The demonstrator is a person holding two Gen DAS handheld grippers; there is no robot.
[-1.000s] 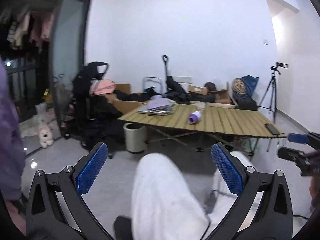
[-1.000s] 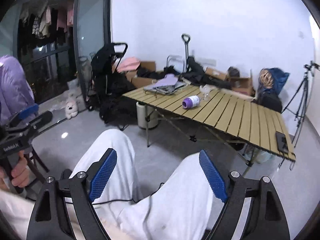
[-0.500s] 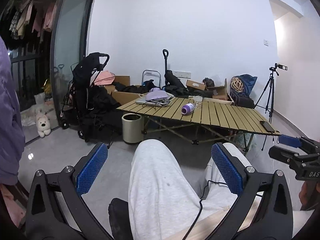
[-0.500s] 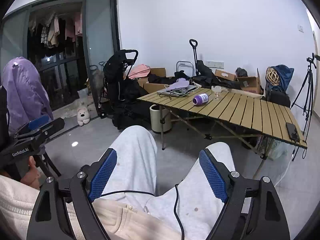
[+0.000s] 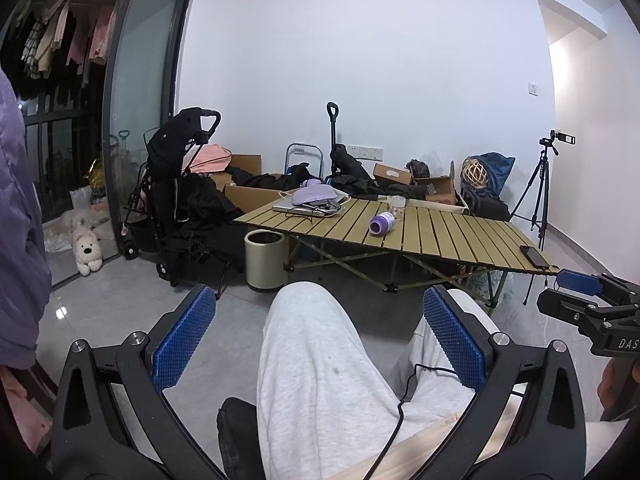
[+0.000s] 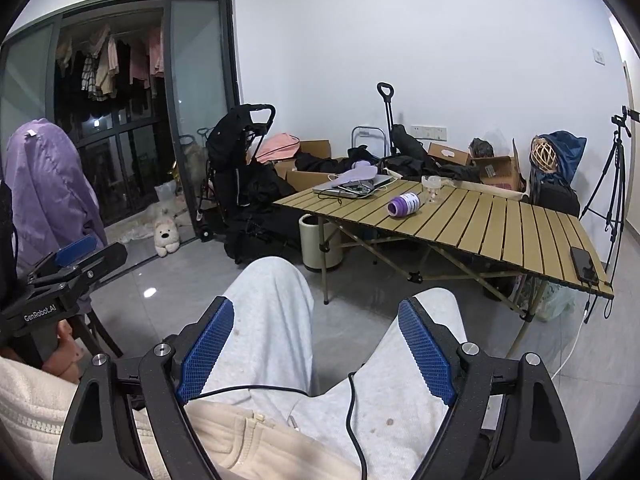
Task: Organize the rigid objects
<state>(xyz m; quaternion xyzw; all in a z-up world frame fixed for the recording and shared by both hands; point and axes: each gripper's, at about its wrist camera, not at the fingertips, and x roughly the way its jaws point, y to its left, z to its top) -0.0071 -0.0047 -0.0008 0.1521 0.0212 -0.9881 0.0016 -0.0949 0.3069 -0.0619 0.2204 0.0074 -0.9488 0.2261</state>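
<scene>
A slatted folding table (image 5: 452,236) (image 6: 512,232) stands across the room. On it lie a purple bottle on its side (image 5: 382,224) (image 6: 404,204), a small clear glass (image 5: 397,205) (image 6: 432,188), a laptop with a purple item on top (image 5: 310,204) (image 6: 354,186) and a black phone (image 5: 534,255) (image 6: 584,263) near the right end. My left gripper (image 5: 320,340) and right gripper (image 6: 316,352) are both open and empty, held low over the person's knees in grey trousers (image 5: 312,360) (image 6: 272,312), far from the table.
A round bin (image 5: 266,254) stands at the table's left leg. A black stroller (image 5: 176,184), cardboard boxes and dark bags line the back wall. A tripod (image 5: 538,184) stands on the right, a plush dog (image 5: 89,246) by the glass door. A cable (image 6: 352,396) runs over the lap.
Both views have tilted up and pulled back from the table, so the knees and lap fill more of the lower frame. Both grippers stay open.
</scene>
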